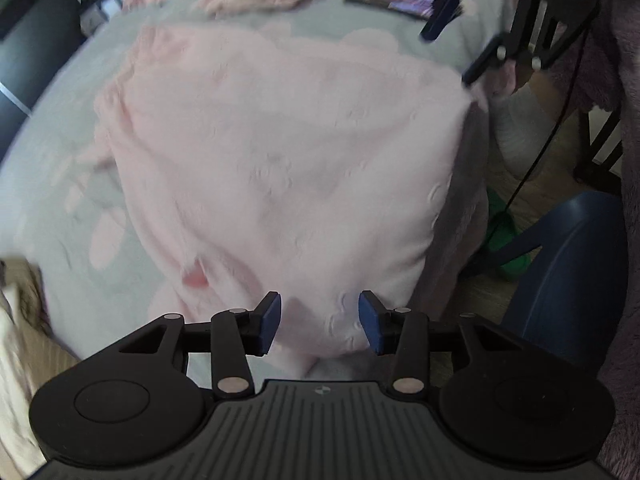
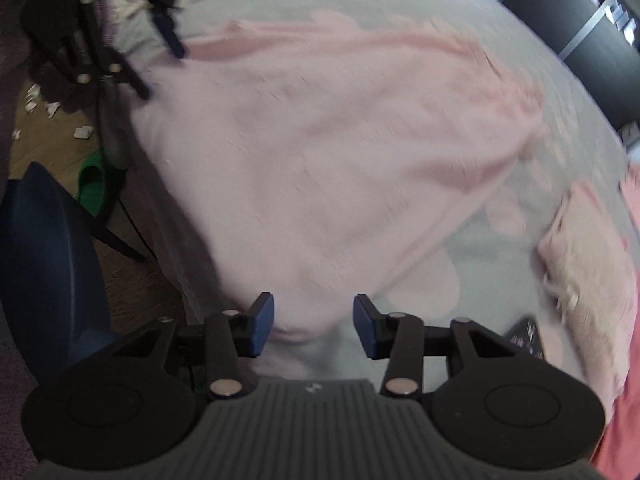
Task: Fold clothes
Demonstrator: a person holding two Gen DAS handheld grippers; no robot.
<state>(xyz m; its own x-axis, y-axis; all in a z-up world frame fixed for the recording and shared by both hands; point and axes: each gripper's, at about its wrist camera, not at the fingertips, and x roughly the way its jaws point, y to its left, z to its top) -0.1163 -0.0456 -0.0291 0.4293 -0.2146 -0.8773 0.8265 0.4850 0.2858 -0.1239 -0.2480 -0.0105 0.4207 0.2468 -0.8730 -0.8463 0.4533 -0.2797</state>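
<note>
Open left hand-held gripper [image 1: 320, 322] over pink garment [image 1: 280, 152]

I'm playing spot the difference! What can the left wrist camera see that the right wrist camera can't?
Only the left wrist view shows the white trouser leg beside the bed. Only the right wrist view shows white scraps on the floor and a coral-red cloth. Both show the pink fleece garment on the grey bed cover, the blue chair, the green slipper, and both open claws: left claw, right claw.
</note>
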